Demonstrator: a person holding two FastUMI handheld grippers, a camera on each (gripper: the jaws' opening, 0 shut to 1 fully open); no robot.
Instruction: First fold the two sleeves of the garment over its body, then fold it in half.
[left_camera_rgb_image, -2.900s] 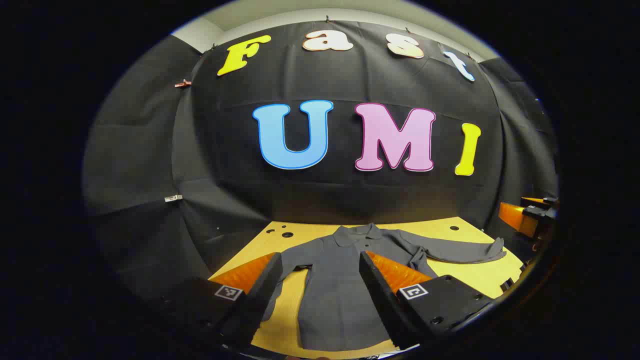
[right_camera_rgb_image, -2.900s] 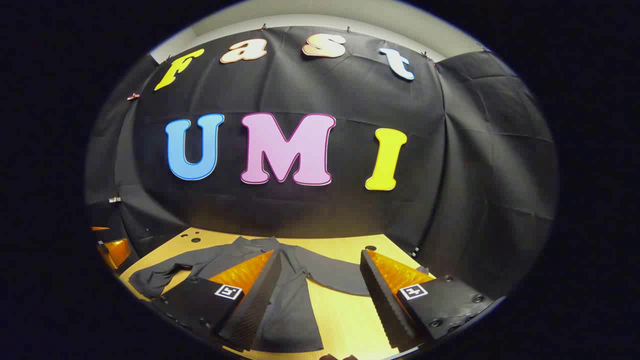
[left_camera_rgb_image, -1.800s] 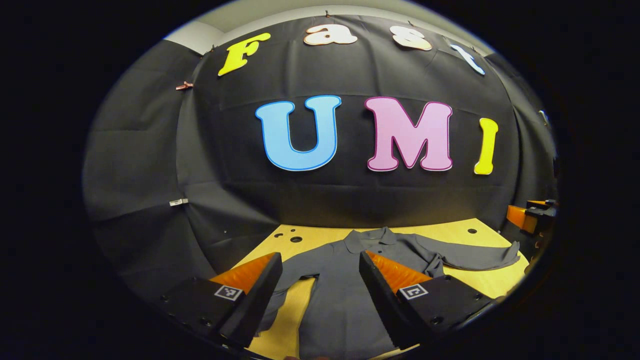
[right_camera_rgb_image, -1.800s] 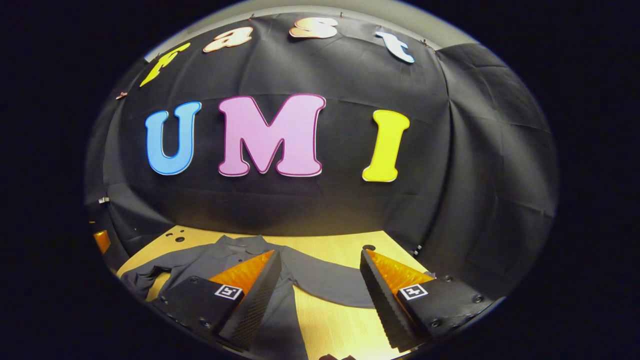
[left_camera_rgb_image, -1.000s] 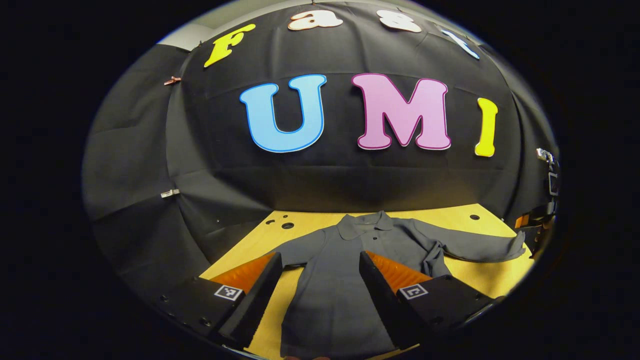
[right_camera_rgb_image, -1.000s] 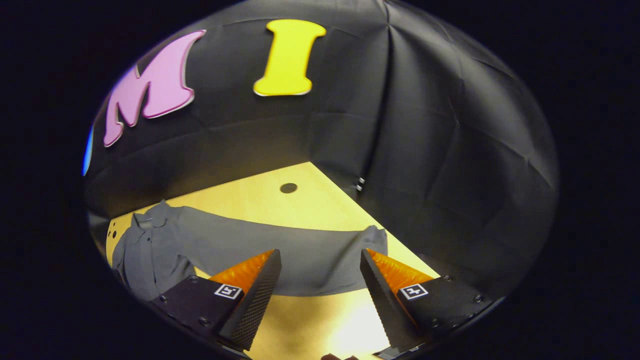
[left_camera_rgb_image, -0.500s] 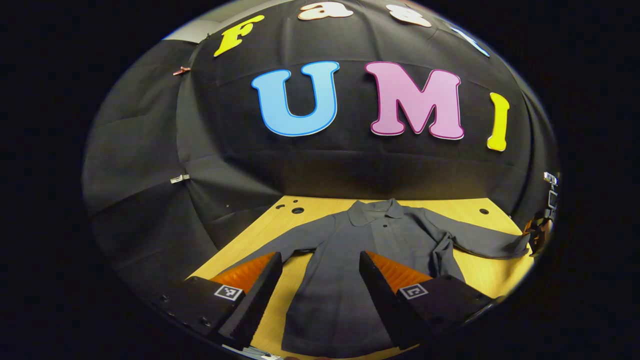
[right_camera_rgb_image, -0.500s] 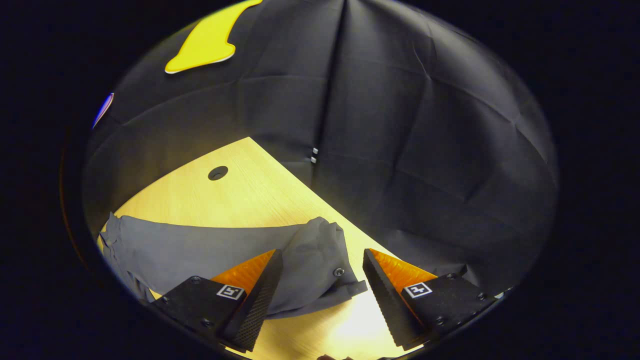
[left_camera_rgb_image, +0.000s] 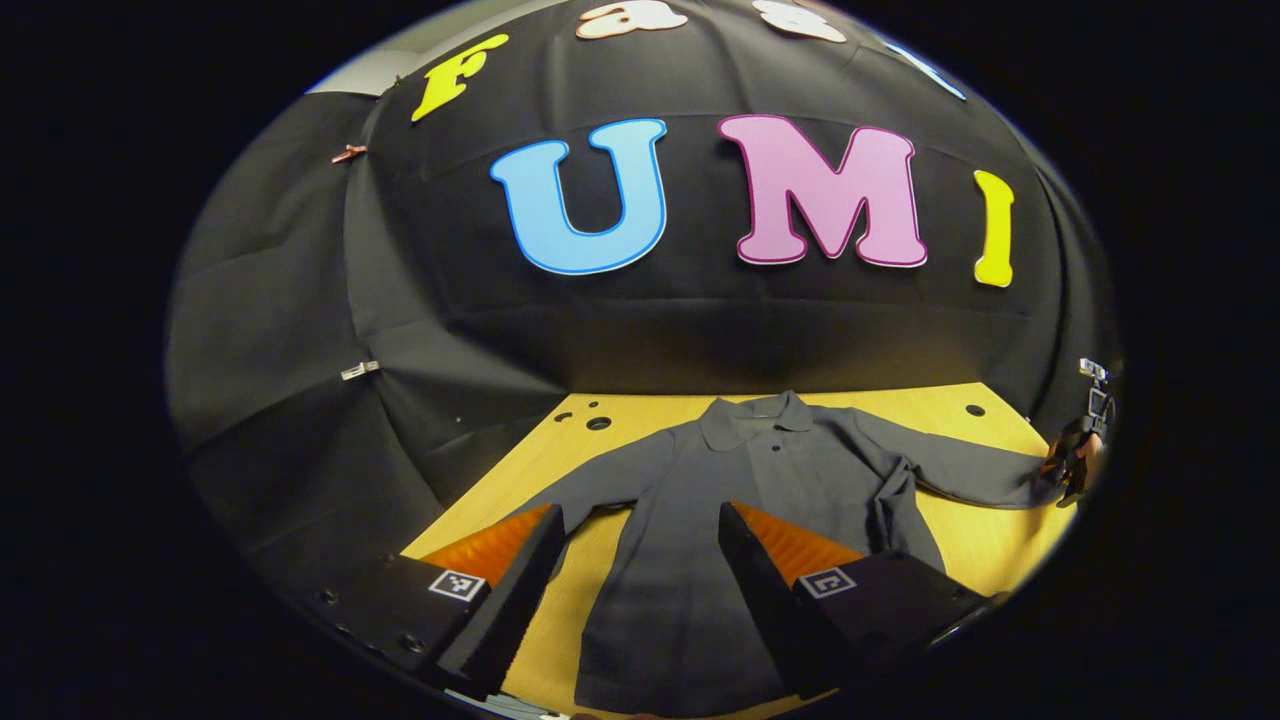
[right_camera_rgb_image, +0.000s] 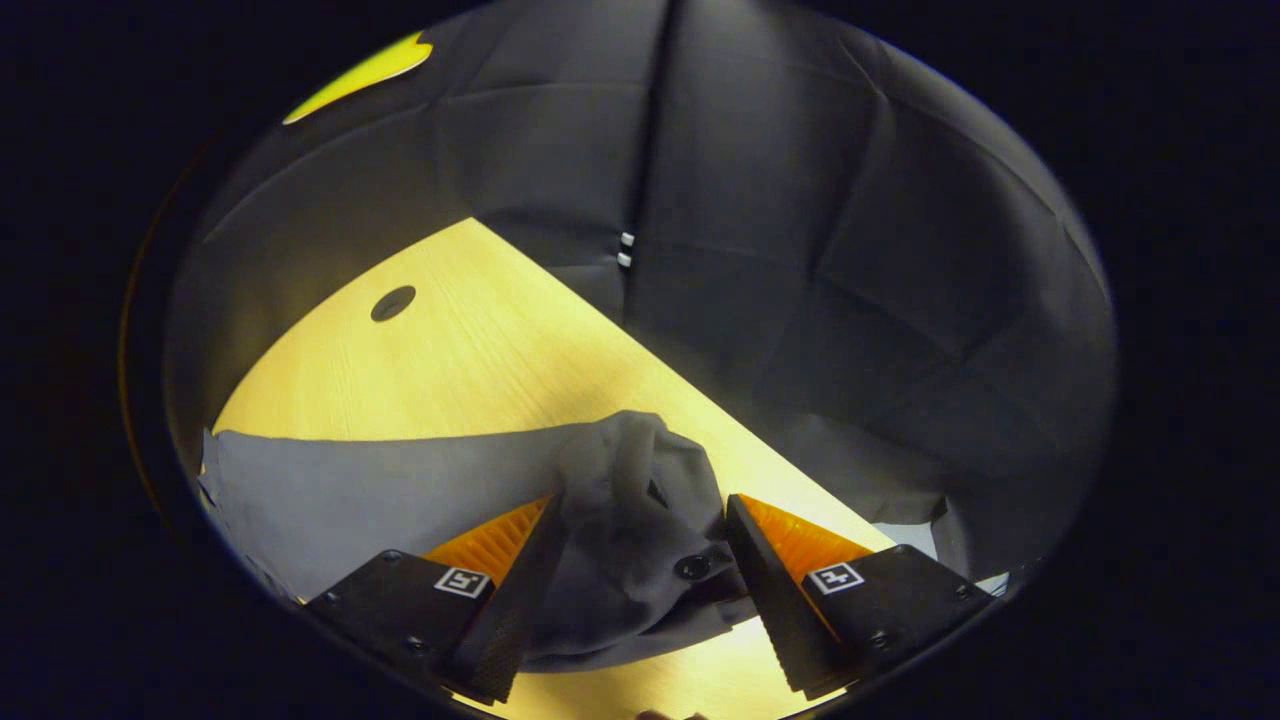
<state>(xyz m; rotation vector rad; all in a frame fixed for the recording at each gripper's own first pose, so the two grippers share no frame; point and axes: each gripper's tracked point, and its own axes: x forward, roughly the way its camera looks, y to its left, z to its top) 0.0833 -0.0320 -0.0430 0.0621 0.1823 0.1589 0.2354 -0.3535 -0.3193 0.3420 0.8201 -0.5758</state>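
Observation:
A dark grey long-sleeved shirt (left_camera_rgb_image: 760, 500) lies flat on the yellow wooden table (left_camera_rgb_image: 980, 540), collar at the far end. My left gripper (left_camera_rgb_image: 635, 560) hovers open over the shirt's lower body and near sleeve, holding nothing. The other sleeve (left_camera_rgb_image: 960, 475) stretches out to the right, where my right gripper (left_camera_rgb_image: 1075, 462) meets its end. In the right gripper view the bunched cuff (right_camera_rgb_image: 640, 560), with a button (right_camera_rgb_image: 692, 567), sits between the fingers of my right gripper (right_camera_rgb_image: 643, 510). Those fingers stand wide apart, cloth touching both inner sides.
The table's right edge (right_camera_rgb_image: 700, 400) runs diagonally just beyond the cuff, with black cloth wall behind it. A round hole (right_camera_rgb_image: 392, 303) lies in the table's far corner. More small holes (left_camera_rgb_image: 597, 422) sit at the far left corner.
My right gripper has dropped and pushed forward onto the sleeve's end, so the cuff now bunches between its fingers. The left gripper has barely shifted over the shirt.

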